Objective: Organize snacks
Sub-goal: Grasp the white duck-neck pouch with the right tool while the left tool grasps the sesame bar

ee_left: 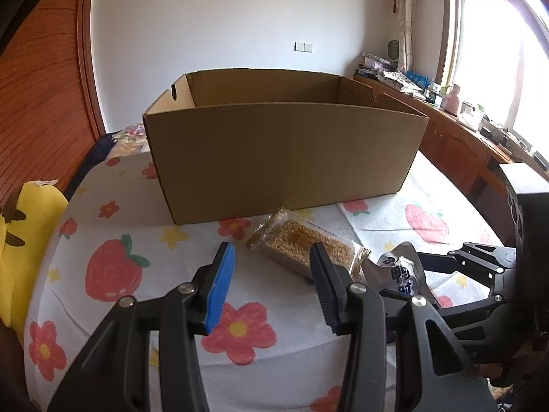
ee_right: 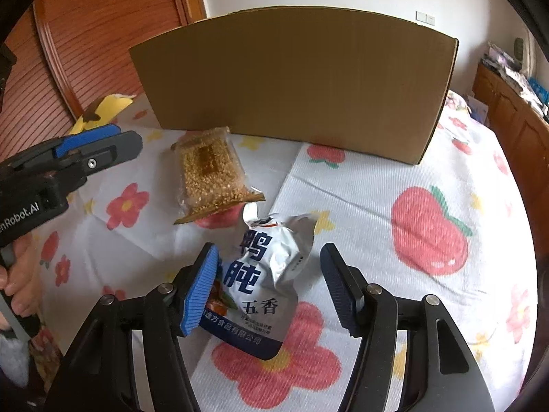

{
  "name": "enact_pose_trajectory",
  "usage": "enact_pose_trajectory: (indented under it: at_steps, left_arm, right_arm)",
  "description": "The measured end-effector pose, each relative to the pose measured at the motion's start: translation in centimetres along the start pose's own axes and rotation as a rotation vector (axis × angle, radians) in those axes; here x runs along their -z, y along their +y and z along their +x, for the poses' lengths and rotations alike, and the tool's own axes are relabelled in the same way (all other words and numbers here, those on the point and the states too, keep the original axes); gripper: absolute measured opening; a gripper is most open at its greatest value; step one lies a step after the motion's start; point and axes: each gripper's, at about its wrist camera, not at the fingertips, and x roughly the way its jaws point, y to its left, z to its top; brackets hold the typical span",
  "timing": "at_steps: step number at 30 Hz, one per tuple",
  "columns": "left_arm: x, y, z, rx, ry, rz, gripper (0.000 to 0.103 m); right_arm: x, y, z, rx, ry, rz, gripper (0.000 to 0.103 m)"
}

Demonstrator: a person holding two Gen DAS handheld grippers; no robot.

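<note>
A clear packet of golden grain bar (ee_left: 303,244) (ee_right: 211,168) lies on the flowered cloth in front of an open brown cardboard box (ee_left: 281,158) (ee_right: 295,79). A silver snack pouch with blue characters (ee_right: 266,281) (ee_left: 399,271) lies beside it, nearer me. My left gripper (ee_left: 272,257) is open, just short of the grain bar packet, holding nothing. My right gripper (ee_right: 271,257) is open with its fingers on either side of the silver pouch, the left pad (ee_right: 202,288) close against it. The left gripper also shows in the right wrist view (ee_right: 99,144).
A yellow plush toy (ee_left: 24,233) sits at the left edge of the cloth-covered surface (ee_left: 113,226). A wooden sliding door (ee_left: 41,79) stands at left. A wooden cabinet (ee_left: 456,137) cluttered with items runs along the right under a window.
</note>
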Motion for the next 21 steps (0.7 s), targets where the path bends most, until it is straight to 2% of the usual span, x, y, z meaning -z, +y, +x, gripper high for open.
enact_pose_trajectory:
  at_steps: [3,8,16,21]
  left_arm:
    - [0.2,-0.3,0.2,0.004,0.006,-0.001,0.046]
    - [-0.2,-0.8,0.6,0.014,0.015,-0.022,0.047]
    - [-1.0,-2.0,2.6,0.050,0.073,-0.077,0.048]
    - [-2.1,-2.6,3.8,0.013,0.103,-0.111,0.049]
  right_arm:
    - [0.1,0.1,-0.1,0.003,-0.001,-0.008,0.062]
    - [0.4,0.6,-0.3,-0.035,-0.004,-0.019,0.040]
    - [1.1,-0.5,-2.1,-0.034,-0.042,-0.021,0.038]
    - [2.2,-1.7,-3.9,-0.003,-0.069,-0.041,0.036]
